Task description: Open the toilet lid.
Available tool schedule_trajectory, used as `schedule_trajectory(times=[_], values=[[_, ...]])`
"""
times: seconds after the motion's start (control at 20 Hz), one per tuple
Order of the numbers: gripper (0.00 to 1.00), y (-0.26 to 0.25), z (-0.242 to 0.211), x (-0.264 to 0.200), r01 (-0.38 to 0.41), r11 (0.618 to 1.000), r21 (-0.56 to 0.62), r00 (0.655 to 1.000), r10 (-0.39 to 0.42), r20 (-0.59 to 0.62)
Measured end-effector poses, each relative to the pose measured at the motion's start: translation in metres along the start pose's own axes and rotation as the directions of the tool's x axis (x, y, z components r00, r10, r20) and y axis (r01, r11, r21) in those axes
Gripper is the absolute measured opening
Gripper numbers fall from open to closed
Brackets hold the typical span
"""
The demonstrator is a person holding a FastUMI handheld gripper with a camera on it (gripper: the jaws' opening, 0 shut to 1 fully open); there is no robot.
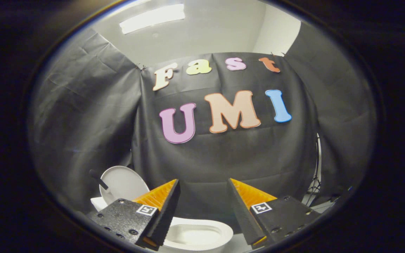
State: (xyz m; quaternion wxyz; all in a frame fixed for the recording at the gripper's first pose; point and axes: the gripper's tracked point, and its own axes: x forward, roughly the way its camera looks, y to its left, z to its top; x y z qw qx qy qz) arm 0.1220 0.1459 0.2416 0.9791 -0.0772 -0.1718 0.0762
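Already the hand-held gripper (204, 196) hangs open and empty, fingers spread wide above the toilet bowl (197, 236). Beyond the left finger the toilet lid (123, 182) stands raised, leaning back, a dark handle on its edge. Looks done: just back off without bumping it.

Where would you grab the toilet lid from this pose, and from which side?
The lid already stands raised, leaning back beyond the left finger, over the open bowl. Its thin rounded top rim is the likely grip: come from the front, one finger each side of the rim. The gripper is open, holding nothing.
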Motion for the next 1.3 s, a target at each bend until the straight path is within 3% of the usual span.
schedule_trajectory(times=[0.75, 1.3], values=[[0.80, -0.045, -0.052, -0.043, 0.038, 0.998, 0.045, 0.996, -0.034, -0.082], [0.80, -0.041, -0.076, -0.047, 0.063, 0.994, 0.091, 0.988, -0.049, -0.147]])
